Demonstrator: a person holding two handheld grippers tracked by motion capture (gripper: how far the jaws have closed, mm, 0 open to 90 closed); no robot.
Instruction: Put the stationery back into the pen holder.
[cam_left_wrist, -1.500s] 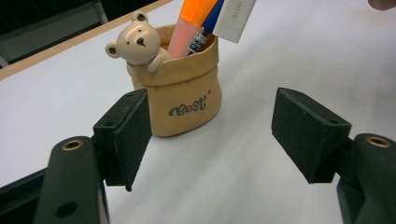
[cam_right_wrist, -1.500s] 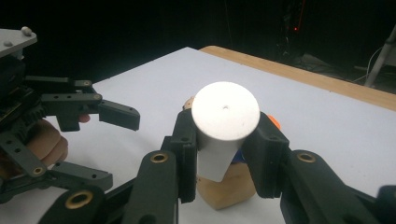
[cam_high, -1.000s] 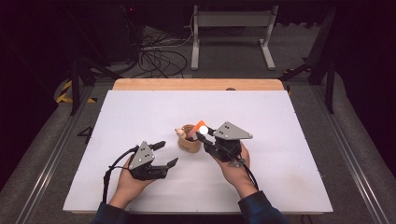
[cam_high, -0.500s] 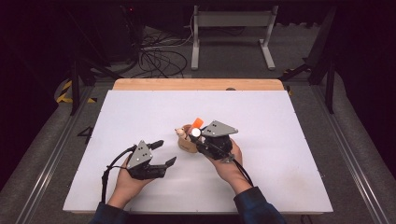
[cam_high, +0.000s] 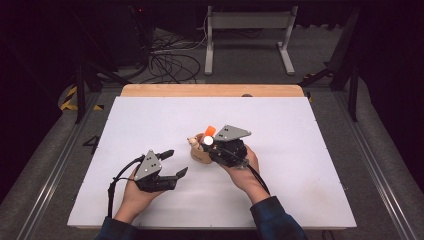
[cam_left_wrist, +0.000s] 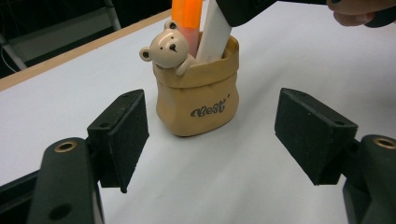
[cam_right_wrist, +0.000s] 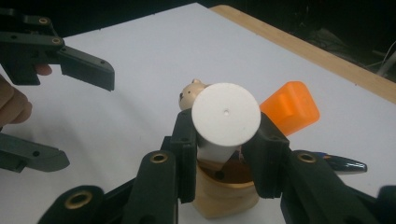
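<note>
The left tongs (cam_high: 175, 163) rested wide open on the white desk (cam_high: 300, 150), near the bear-faced pouch holder (cam_left_wrist: 196, 100). Right of it, the right tongs (cam_right_wrist: 224, 154) clamped a white marker (cam_right_wrist: 225, 116) standing inside beside 1 orange marker (cam_right_wrist: 289, 107).

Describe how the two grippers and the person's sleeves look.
Both the left gripper and the right gripper are black, each with two jaws ending in flat, blocky black pads and brass-ringed screw holes. A grey three-cornered plate tops each, and a black cable trails back from it. The sleeves are dark blue.
</note>
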